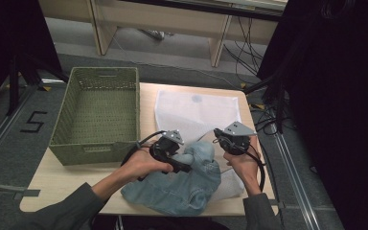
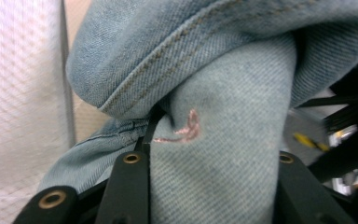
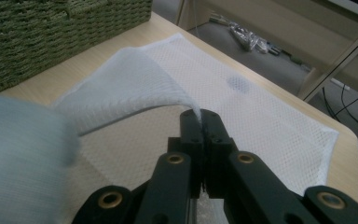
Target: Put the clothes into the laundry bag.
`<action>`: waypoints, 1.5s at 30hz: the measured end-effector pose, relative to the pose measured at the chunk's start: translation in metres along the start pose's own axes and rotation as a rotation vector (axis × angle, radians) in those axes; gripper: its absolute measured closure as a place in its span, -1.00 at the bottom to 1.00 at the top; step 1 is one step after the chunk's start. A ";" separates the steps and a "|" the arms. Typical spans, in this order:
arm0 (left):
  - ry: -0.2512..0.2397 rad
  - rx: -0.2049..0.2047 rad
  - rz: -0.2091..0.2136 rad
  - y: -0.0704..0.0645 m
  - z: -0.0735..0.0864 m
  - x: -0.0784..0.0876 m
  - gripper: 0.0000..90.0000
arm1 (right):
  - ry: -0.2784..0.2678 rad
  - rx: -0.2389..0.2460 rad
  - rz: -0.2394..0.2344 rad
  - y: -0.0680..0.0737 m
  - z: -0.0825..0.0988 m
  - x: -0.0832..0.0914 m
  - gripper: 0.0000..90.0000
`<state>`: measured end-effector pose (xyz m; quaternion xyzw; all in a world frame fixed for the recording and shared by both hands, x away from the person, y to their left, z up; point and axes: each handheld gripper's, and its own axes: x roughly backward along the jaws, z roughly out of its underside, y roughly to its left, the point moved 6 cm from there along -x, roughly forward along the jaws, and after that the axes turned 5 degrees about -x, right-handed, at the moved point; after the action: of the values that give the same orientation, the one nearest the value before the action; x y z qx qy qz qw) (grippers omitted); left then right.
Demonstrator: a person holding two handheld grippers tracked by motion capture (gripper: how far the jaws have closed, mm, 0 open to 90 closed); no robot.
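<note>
A light-blue denim garment (image 1: pixel 182 187) lies bunched at the table's front edge, partly on a white mesh bag (image 1: pixel 196 110). My left gripper (image 1: pixel 186 166) is shut on a thick fold of the denim (image 2: pixel 223 140), which fills the gap between its jaws (image 2: pixel 209 158). My right gripper (image 1: pixel 218 136) is shut on the near edge of the mesh bag (image 3: pixel 261 116), and the top layer rises from the jaw tips (image 3: pixel 200 116) like a flap. The denim shows as a blur (image 3: pixel 18 163) at the left of the right gripper view.
A green woven basket (image 1: pixel 93 146) with nothing in it stands at the left of the wooden table (image 1: pixel 67 177), close beside the bag. Black stands and cables surround the table on the right. Wooden furniture legs stand behind it.
</note>
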<state>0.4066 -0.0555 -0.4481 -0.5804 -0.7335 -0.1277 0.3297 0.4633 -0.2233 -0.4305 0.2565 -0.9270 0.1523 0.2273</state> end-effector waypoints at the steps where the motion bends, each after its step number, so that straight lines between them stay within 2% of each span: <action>1: 0.000 0.000 0.000 0.000 0.000 0.000 0.41 | 0.000 0.000 0.000 0.000 0.000 0.000 1.00; 2: 0.011 0.006 -0.006 0.006 0.000 -0.014 0.41 | -0.014 0.021 0.018 0.001 -0.003 0.001 1.00; 3: 0.011 0.006 -0.006 0.006 0.000 -0.014 0.41 | -0.014 0.021 0.018 0.001 -0.003 0.001 1.00; 4: 0.017 -0.012 -0.018 0.009 -0.001 -0.023 0.40 | -0.019 0.047 0.029 0.002 -0.005 0.001 1.00; 7: 0.039 -0.036 -0.021 0.008 0.000 -0.029 0.38 | -0.016 0.040 0.036 0.004 -0.007 0.002 1.00; 8: 0.043 -0.034 -0.036 0.015 -0.001 -0.037 0.37 | -0.038 0.050 0.043 0.004 -0.009 0.003 1.00; 10: 0.063 -0.011 -0.095 0.029 0.002 -0.047 0.33 | -0.035 0.056 0.040 0.004 -0.011 0.004 1.00; 11: 0.063 -0.011 -0.095 0.029 0.002 -0.047 0.29 | -0.026 0.046 0.031 0.007 -0.010 0.005 1.00; 12: 0.083 0.002 -0.126 0.036 0.004 -0.052 0.25 | -0.032 0.067 0.038 0.009 -0.010 0.006 1.00; 13: 0.112 -0.009 -0.158 0.042 0.008 -0.054 0.25 | -0.032 0.067 0.038 0.009 -0.010 0.006 1.00; 14: 0.123 -0.008 -0.185 0.047 0.013 -0.056 0.12 | -0.027 0.089 0.031 0.015 -0.009 0.008 1.00; 15: 0.134 -0.007 -0.187 0.050 0.015 -0.054 0.04 | -0.022 0.101 0.032 0.017 -0.009 0.010 1.00; 16: 0.134 -0.007 -0.187 0.050 0.015 -0.054 -0.06 | -0.028 0.092 0.029 0.020 -0.008 0.010 1.00; 17: 0.101 0.053 -0.187 0.049 0.014 -0.052 -0.16 | -0.027 0.102 0.023 0.020 -0.008 0.011 1.00; 18: 0.090 0.070 -0.191 0.047 0.013 -0.048 -0.24 | -0.020 0.097 0.024 0.021 -0.007 0.011 1.00; 19: 0.090 0.070 -0.191 0.047 0.013 -0.048 -0.30 | -0.020 0.097 0.024 0.021 -0.007 0.011 1.00; 20: 0.105 0.027 -0.191 0.044 0.010 -0.033 -0.35 | -0.020 0.103 0.025 0.020 -0.005 0.012 1.00; 21: 0.079 0.026 -0.192 0.040 0.008 -0.027 -0.37 | -0.016 0.099 0.025 0.019 -0.003 0.012 1.00; 23: 0.071 0.010 -0.194 0.035 0.007 -0.012 -0.33 | -0.019 0.094 0.026 0.018 -0.001 0.012 1.00; 24: 0.063 -0.007 -0.203 0.035 0.007 -0.006 -0.28 | -0.010 0.090 0.022 0.018 0.000 0.012 1.00; 26: 0.086 -0.065 -0.205 0.039 0.012 -0.001 0.13 | -0.010 0.089 0.021 0.018 0.000 0.012 1.00; 27: 0.084 -0.051 -0.199 0.041 0.015 -0.003 0.24 | -0.011 0.091 0.023 0.018 0.000 0.012 1.00; 29: 0.031 0.021 -0.195 0.044 0.016 -0.018 0.42 | -0.013 0.093 0.021 0.021 -0.001 0.012 1.00; 30: 0.059 -0.002 -0.199 0.048 0.018 -0.024 0.48 | -0.017 0.091 0.019 0.023 -0.002 0.012 1.00; 31: 0.059 -0.002 -0.199 0.048 0.018 -0.024 0.53 | -0.017 0.091 0.019 0.023 -0.002 0.012 1.00; 32: 0.069 -0.012 -0.210 0.050 0.019 -0.032 0.53 | -0.012 0.099 0.020 0.023 -0.002 0.011 1.00; 33: 0.079 -0.019 -0.222 0.052 0.021 -0.039 0.51 | -0.007 0.105 0.012 0.027 -0.002 0.010 1.00; 34: 0.078 -0.008 -0.231 0.052 0.020 -0.044 0.45 | 0.001 0.111 0.007 0.028 -0.001 0.009 1.00; 38: 0.055 0.005 -0.223 0.049 0.016 -0.034 0.00 | -0.001 0.110 0.000 0.031 -0.001 0.008 1.00; 39: 0.008 0.034 -0.238 0.047 0.012 -0.030 0.00 | -0.003 0.104 -0.003 0.031 -0.001 0.008 1.00; 40: -0.008 0.038 -0.241 0.047 0.010 -0.026 -0.16 | -0.004 0.100 0.000 0.031 -0.001 0.009 1.00; 41: -0.059 0.059 -0.255 0.048 0.004 -0.015 -0.21 | -0.010 0.097 0.003 0.031 -0.002 0.009 1.00; 42: -0.073 0.056 -0.263 0.052 0.001 -0.009 -0.25 | -0.012 0.099 0.003 0.031 -0.002 0.009 0.99; 43: -0.108 0.072 -0.278 0.056 -0.003 -0.005 -0.27 | -0.011 0.096 -0.002 0.031 -0.002 0.010 0.99; 45: -0.129 0.096 -0.284 0.064 -0.007 -0.001 -0.25 | -0.010 0.102 -0.005 0.031 -0.003 0.009 0.99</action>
<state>0.4690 -0.0413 -0.4562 -0.4614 -0.8332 -0.1005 0.2877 0.4407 -0.2006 -0.4285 0.2710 -0.9185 0.1972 0.2096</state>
